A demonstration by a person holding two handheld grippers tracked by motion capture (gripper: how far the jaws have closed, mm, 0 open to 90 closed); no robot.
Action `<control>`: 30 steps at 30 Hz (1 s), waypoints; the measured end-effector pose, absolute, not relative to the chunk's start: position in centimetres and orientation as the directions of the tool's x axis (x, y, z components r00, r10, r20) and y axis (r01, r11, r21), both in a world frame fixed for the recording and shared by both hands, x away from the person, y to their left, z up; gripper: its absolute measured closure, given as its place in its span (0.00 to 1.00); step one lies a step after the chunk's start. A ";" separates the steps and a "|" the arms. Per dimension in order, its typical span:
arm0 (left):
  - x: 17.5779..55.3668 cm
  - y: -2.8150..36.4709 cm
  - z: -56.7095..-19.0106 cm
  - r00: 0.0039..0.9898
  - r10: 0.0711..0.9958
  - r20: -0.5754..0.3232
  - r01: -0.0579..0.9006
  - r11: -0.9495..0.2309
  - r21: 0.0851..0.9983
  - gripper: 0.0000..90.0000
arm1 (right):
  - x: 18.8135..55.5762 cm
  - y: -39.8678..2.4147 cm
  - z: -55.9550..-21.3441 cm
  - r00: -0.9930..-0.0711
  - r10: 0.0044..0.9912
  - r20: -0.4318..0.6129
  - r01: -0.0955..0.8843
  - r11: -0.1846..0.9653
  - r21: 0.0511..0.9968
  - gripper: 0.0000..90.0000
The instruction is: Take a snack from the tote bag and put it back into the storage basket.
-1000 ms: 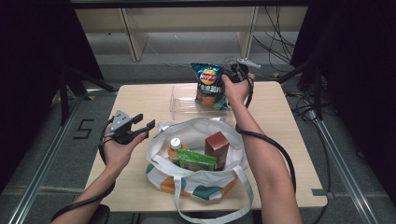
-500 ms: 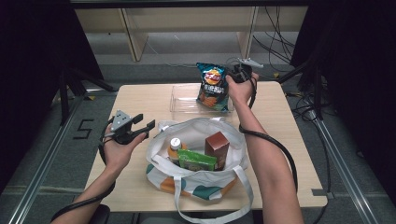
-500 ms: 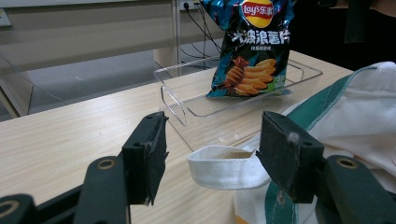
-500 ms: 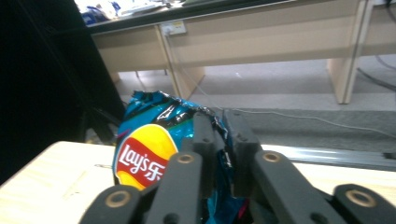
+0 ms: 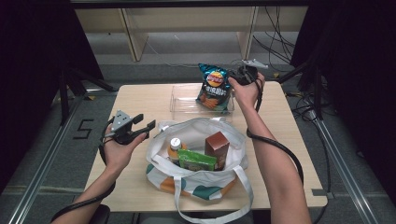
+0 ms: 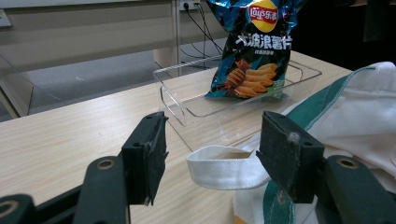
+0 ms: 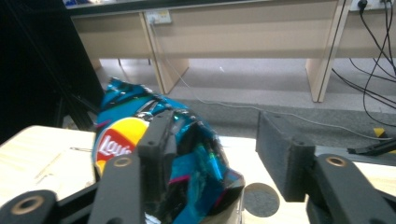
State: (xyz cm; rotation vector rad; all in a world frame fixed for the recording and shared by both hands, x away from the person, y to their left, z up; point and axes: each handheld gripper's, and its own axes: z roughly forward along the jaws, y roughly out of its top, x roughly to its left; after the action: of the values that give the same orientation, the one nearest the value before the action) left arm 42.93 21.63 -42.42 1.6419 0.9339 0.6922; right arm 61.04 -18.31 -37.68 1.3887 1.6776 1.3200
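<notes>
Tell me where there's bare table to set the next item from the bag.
The left half of the clear tray is free beside the chip bag. Bare tabletop lies left of the tray, and more right of the tote bag, toward the table's right edge. The middle is crowded: the tote nearly reaches the tray.

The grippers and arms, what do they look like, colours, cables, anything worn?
Both are black two-jaw tools. The left gripper has flat dark pads and round brass-coloured rivets. The right gripper is built the same. Each carries a grey three-cornered plate on top and trails a black cable. Both forearms are bare, with no sleeves or gloves.
</notes>
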 end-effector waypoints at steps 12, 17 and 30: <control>42.7 21.6 -42.3 0.514 0.858 -0.020 0.238 -0.120 0.964 0.45 | 57.0 -19.3 -37.1 -0.334 0.926 0.177 0.372 -0.043 0.927 0.46; 42.7 21.6 -42.3 0.511 0.859 -0.018 0.242 -0.124 0.962 0.45 | 55.0 -19.4 -36.7 -0.368 0.913 0.176 0.375 -0.028 0.927 0.47; 42.7 21.6 -42.3 0.509 0.861 -0.015 0.243 -0.127 0.962 0.44 | 50.4 -19.6 -35.9 -0.461 0.871 0.172 0.358 0.006 0.934 0.48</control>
State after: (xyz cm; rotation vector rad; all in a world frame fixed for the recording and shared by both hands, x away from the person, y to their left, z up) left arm 42.65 21.57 -42.29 1.6517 0.9544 0.7015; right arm 50.37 -19.59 -35.94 1.2603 1.8264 1.4617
